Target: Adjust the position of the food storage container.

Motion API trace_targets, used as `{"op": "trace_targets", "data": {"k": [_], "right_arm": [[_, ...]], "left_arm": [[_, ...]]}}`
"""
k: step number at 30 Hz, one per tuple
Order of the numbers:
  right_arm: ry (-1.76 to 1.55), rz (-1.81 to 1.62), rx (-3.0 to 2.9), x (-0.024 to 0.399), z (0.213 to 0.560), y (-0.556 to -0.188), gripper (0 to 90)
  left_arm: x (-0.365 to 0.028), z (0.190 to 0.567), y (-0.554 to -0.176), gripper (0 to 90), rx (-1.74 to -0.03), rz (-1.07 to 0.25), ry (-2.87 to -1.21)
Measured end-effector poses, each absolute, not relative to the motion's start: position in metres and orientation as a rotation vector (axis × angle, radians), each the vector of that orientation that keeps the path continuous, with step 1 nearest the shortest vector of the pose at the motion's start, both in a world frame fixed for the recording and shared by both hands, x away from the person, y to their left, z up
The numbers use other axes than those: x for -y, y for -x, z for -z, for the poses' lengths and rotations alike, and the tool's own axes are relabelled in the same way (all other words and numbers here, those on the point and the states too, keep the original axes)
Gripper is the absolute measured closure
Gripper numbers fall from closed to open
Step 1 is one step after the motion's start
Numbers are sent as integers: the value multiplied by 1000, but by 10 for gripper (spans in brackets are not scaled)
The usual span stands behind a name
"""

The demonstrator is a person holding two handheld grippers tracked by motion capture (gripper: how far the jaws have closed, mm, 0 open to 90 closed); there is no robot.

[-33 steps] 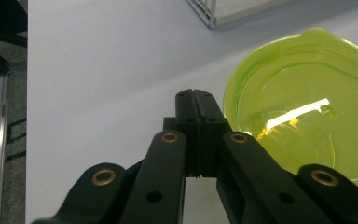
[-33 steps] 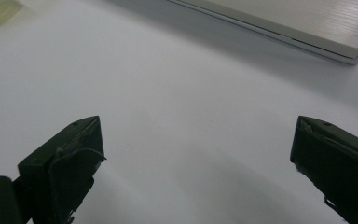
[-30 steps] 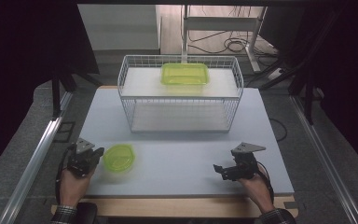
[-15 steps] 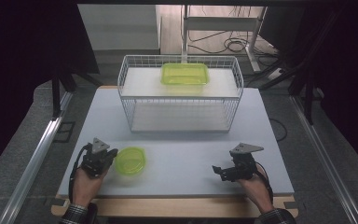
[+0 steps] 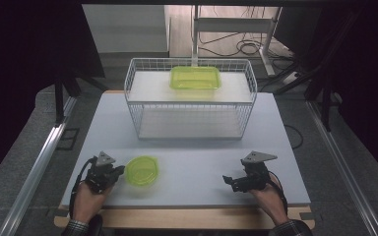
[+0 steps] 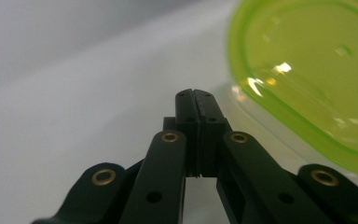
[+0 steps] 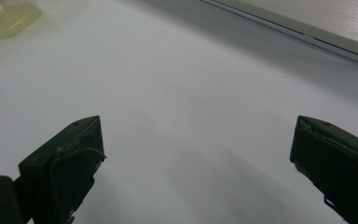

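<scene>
**Green lid beside a clenched left tool**

Green and translucent, the round lid [image 5: 142, 170] lies flat on the pale table [image 5: 192, 167], near its front edge on the person's left side. The left tool [image 5: 119, 170] sits just beside the lid's left rim; in the left gripper view its two black jaws are pressed together with nothing between them, and the lid [image 6: 307, 70] lies just off to their right, whether touching cannot be told. The left hand [image 5: 86, 196] holds this tool low over the table.

On the other side, well apart from the lid, the right tool [image 5: 229, 182] points leftward across the bare table surface. In the right gripper view its jaws stand wide apart and empty, with the lid [image 7: 7, 18] far off in the upper left corner.

Farther back on the table stands a white wire basket [image 5: 133, 98]. A green rectangular container [image 5: 195, 77] rests on its upper shelf.
</scene>
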State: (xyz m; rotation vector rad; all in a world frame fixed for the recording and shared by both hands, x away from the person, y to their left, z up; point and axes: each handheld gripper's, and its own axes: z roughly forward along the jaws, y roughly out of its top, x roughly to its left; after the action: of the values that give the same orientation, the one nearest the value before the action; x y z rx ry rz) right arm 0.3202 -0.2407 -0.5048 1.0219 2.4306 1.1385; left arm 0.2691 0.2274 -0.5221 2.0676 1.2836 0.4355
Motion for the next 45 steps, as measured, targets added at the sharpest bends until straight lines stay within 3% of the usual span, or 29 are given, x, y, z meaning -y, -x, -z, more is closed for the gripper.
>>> {"op": "trace_targets", "data": {"k": [25, 45], "right_arm": [[-1014, -1103, -2458, 237, 509, -320, 29], [-1009, -1095, -2473, 234, 510, -320, 29]], "left_arm": [[-152, 526, -284, 900, -1051, -257, -2181], [-99, 530, -290, 900, -925, -226, -2207]]}}
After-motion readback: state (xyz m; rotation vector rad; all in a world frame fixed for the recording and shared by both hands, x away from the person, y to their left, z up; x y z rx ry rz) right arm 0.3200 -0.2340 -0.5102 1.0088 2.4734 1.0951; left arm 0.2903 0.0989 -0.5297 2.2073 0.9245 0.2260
